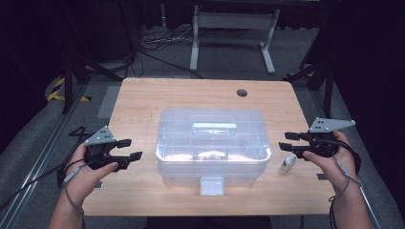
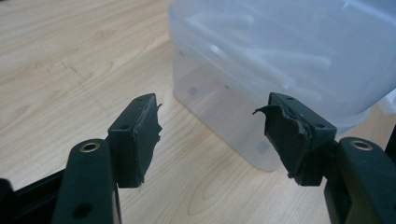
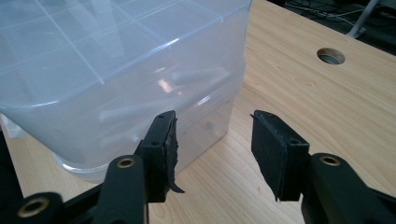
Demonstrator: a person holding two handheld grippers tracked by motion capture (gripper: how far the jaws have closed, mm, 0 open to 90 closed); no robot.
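Wooden table (image 1: 143, 102) in the high view carries a clear lidded box (image 1: 212, 143) at its centre, with the left gripper (image 1: 128, 149) at nine o'clock and the right gripper (image 1: 288, 142) at three o'clock, while each gripper view shows spread, empty jaws beside it.

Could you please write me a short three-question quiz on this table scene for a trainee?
1. True or false: the lid of the clear plastic box is shut.
2. What small thing stands on the table between the box and the right gripper?
A. a small white bottle
B. a red cup
C. a spoon
3. Fill in: the jaws of the left gripper stand ____, with nothing between them.

Key
1. True: the lid sits on the box, latch at the near side.
2. A, the small white bottle.
3. open
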